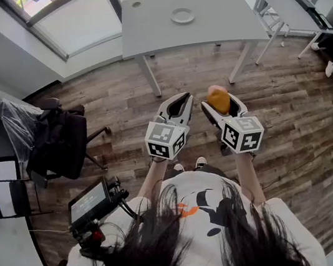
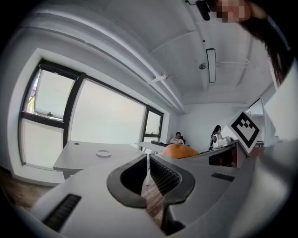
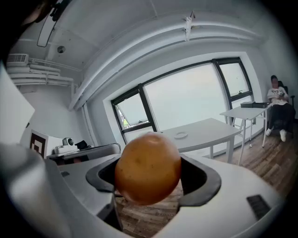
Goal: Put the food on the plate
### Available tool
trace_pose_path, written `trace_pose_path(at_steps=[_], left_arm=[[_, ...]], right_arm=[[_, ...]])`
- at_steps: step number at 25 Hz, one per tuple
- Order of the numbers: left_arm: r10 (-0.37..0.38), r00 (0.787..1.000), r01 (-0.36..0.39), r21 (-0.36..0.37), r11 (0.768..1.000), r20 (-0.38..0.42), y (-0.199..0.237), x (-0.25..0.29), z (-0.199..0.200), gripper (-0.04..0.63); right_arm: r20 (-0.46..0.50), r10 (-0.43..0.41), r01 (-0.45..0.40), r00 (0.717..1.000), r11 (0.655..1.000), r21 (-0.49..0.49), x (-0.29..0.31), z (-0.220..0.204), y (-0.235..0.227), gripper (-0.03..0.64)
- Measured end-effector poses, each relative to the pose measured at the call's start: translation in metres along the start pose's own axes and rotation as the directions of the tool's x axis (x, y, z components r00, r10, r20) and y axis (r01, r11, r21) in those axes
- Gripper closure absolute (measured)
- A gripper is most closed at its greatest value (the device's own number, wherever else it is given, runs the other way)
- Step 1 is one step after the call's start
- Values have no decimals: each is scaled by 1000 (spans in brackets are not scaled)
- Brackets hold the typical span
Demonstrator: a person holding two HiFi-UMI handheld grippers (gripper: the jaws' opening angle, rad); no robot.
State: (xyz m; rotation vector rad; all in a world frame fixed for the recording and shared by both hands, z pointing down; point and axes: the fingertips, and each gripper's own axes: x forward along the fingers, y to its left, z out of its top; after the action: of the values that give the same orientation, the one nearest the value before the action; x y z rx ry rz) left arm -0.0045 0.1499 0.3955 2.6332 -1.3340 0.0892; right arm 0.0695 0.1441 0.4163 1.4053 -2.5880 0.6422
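- Grips a round orange-brown food [image 1: 217, 97] in the right gripper [image 1: 222, 107], jaws set wide and pressing on both its sides.
- Holds the left gripper [image 1: 176, 105] just beside, jaws closed together with nothing between.
- Stands over a wooden floor [image 1: 110, 100].
- Finds the white plate [image 1: 183, 15] farther ahead on the grey table [image 1: 230, 20], well apart from the food.
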Motion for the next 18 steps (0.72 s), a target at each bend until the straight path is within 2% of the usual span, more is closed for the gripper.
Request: trace_pose_path(at_steps=[18], left_arm=[[14, 1000, -15, -11, 1000, -27, 3, 22, -9, 589]], right_arm=[[24, -12, 11, 1000, 1000, 28, 8, 6, -31, 245]])
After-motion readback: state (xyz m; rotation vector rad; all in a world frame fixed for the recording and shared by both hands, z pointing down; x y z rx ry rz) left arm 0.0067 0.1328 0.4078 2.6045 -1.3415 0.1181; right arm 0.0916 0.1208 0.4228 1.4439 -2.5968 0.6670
